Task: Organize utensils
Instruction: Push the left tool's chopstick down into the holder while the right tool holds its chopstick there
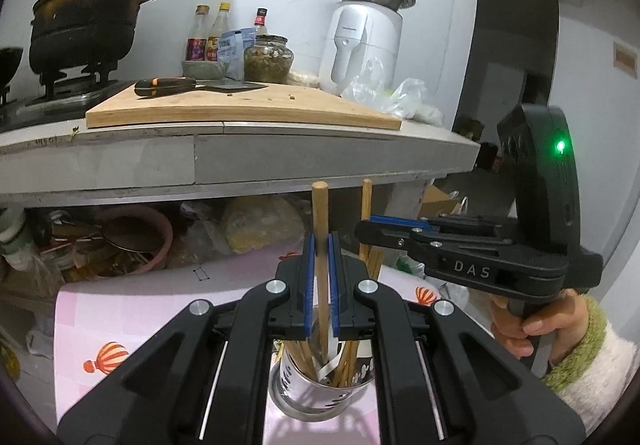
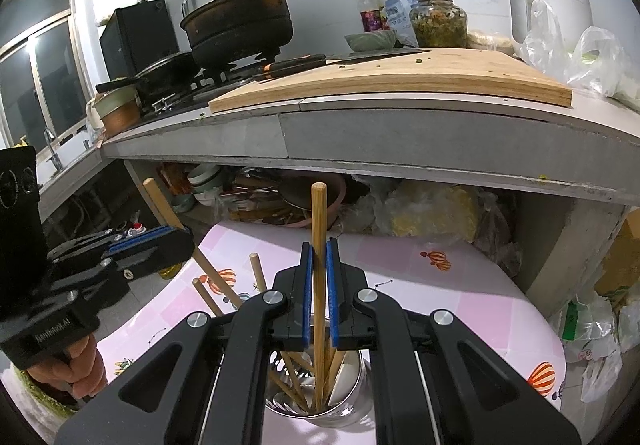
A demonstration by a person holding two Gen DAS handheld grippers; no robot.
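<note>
Two chopsticks go into the holder: the left hand-held gripper pinches one wooden chopstick between its blue pads, jaws narrowed onto the shaft, while the right hand-held gripper clamps a second chopstick the same way. Both sticks stand near upright with their lower ends already inside the steel utensil cup, which sits on the pink balloon-print worktop below the kitchen counter. To finish cleanly, each stick likely wants lowering straight down until its tip seats among the other chopsticks, with one released at a time so the light cup is not tipped.
</note>
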